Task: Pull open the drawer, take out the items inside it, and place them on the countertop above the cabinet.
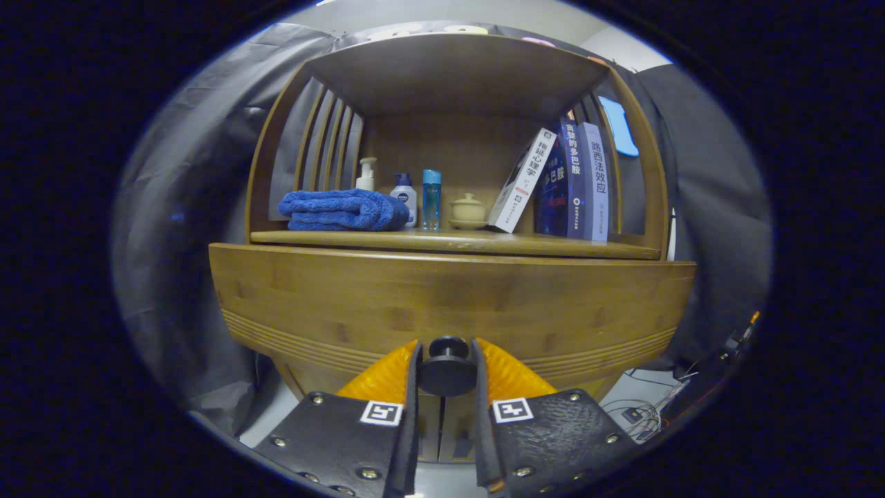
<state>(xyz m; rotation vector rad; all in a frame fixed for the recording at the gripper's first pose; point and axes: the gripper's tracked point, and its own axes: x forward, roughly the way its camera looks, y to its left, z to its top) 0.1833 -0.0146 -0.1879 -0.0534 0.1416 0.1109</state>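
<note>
A wooden cabinet's drawer front (449,301) spans the view just below the countertop (456,242). A round black knob (447,366) sticks out of the drawer's lower middle. My gripper (447,363) is shut on this knob, one finger pressing on each side of it. The drawer's inside is hidden from here.
On the countertop stand a folded blue towel (342,209), a pump bottle (366,174), a white bottle (404,197), a blue bottle (431,199), a lidded cup on a saucer (468,209) and three leaning books (563,183). A shelf roof (456,72) hangs above. Cables (643,411) lie on the floor to the right.
</note>
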